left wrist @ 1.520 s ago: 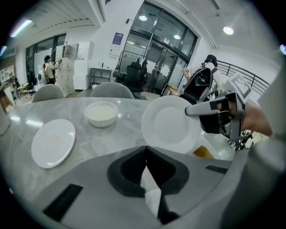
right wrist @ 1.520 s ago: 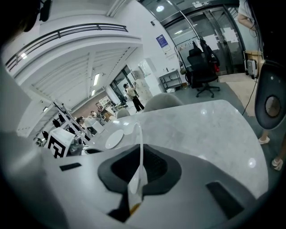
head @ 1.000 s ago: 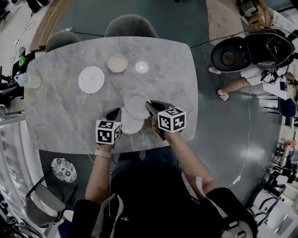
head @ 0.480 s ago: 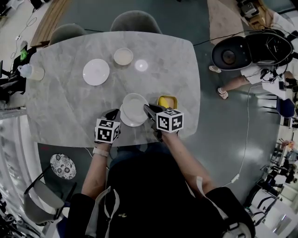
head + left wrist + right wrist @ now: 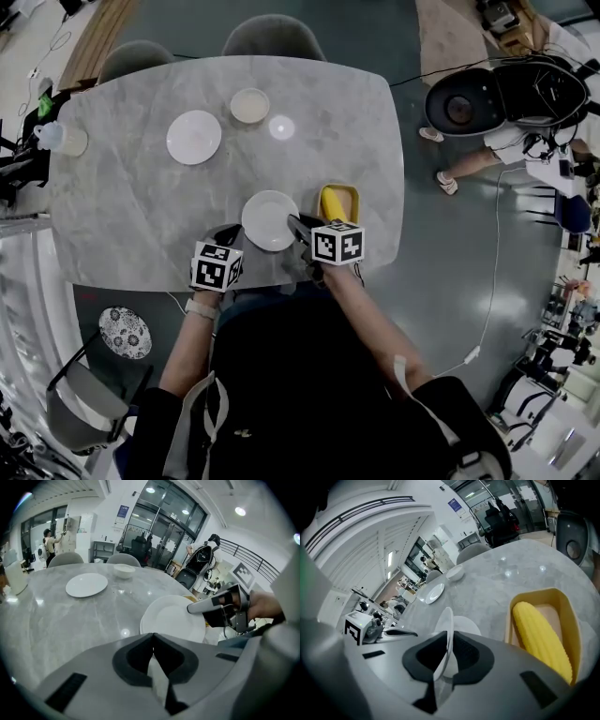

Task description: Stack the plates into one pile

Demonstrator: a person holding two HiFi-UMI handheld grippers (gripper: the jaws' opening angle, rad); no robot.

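Plainly, the step in hand is setting the held plate (image 5: 270, 220) onto the second plate (image 5: 469, 624), which lies flat on the desk (image 5: 131, 206) just beneath it, low and centre in the head view. The right hand-held gripper (image 5: 297, 224) pinches the held plate's right rim, its jaws narrow on the thin edge. In the right gripper view that plate stands tilted above the lower one.

To do this well, I would level the plate, line up the two rims and lower until they touch before letting go. A one-sided pinch may let the far edge drop and clatter.

The left hand-held gripper (image 5: 229, 232), jaws together at the tips with nothing clearly between them, sits just left of the pair and could steady the lower plate. A yellow tray (image 5: 352, 193) lies close on the right, so the withdrawal should keep clear of it. A third plate (image 5: 194, 137) waits at upper left.
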